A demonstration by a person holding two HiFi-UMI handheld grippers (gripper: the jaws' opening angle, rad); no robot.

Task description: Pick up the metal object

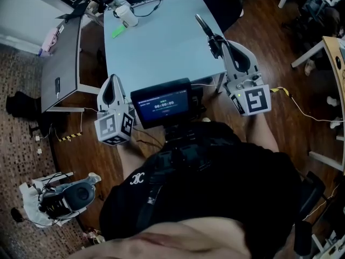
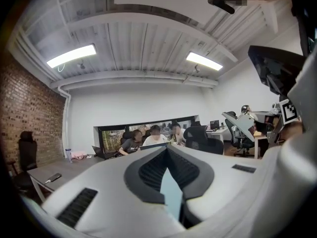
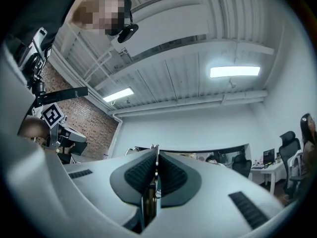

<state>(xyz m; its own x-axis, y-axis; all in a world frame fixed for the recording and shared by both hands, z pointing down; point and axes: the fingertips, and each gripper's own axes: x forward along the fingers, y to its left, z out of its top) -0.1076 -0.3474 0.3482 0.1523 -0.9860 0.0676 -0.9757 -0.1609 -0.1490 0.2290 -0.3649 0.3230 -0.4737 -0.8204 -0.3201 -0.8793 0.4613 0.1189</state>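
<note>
Right now a person is holding two grippers by the near edge of one pale blue table. The right gripper is pinching one thin metal object tight in its jaws, and the object is sticking out over the table. The left gripper is holding its jaws pressed together with nothing in them. One white cup and one small green thing are sitting at the table's far end.

Brick wall, wooden floor, grey table
</note>
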